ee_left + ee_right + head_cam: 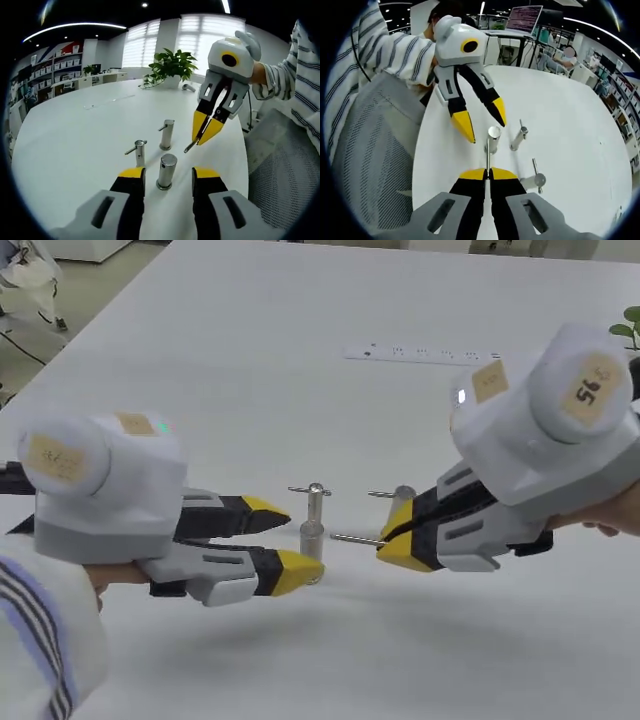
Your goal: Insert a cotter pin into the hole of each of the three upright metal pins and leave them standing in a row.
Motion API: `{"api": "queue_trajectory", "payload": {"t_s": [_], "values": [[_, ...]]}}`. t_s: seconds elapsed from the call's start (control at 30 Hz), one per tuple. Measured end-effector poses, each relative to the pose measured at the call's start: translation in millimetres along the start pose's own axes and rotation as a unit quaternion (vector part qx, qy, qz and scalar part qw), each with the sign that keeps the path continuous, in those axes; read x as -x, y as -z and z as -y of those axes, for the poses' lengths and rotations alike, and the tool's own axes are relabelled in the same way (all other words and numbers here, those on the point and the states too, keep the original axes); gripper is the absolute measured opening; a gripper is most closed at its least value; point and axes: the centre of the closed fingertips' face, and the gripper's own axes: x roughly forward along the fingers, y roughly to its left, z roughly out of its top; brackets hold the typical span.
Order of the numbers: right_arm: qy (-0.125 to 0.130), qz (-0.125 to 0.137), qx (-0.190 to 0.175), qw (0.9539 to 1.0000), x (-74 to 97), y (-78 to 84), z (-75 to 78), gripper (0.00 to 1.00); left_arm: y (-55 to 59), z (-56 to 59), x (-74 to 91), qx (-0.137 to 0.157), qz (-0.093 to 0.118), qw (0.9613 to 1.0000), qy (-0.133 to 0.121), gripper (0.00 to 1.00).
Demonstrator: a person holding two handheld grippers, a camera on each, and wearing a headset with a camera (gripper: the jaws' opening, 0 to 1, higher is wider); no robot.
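Observation:
Three upright metal pins stand close together on the white table (pixel 250 360). The nearest pin (pixel 312 536) (pixel 166 171) (pixel 493 139) has a bare head with nothing through it. The other two pins (pixel 316 498) (pixel 403 496) (pixel 140 151) (pixel 167 134) each carry a cotter pin across the top. My left gripper (pixel 285 540) (pixel 169 175) is open, its yellow tips on either side of the bare pin without touching it. My right gripper (pixel 395 535) (pixel 488 174) is shut on a cotter pin (pixel 355 538) (pixel 487 155) whose free end points at the bare pin.
A white power strip (pixel 420 353) lies at the back of the table. A potted plant (pixel 172 65) stands at the far end. A mesh chair (pixel 285 165) (pixel 375 165) stands beside the table by the person's striped sleeve (pixel 395 50).

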Motion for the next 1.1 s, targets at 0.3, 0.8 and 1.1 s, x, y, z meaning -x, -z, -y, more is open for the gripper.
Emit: {"api": "queue_trajectory", "payload": {"t_s": [0.3,0.8,1.1], "values": [[-0.002,-0.007,-0.009,0.9999,-5.0,3.8,3.4,0.04,7.0,-1.4,-9.0,0.004,-0.002,0.9999,0.015,0.3],[-0.002,-0.015,-0.018,0.9997,-7.0,4.3,10.9,0.04,11.4,-5.0,-18.7,-0.012,-0.008,0.9996,0.023,0.19],[-0.006,-0.015,-0.022,0.9996,-9.9,4.6,8.0,0.04,13.7,-5.5,-19.0,-0.021,-0.009,0.9995,0.024,0.12]]}}
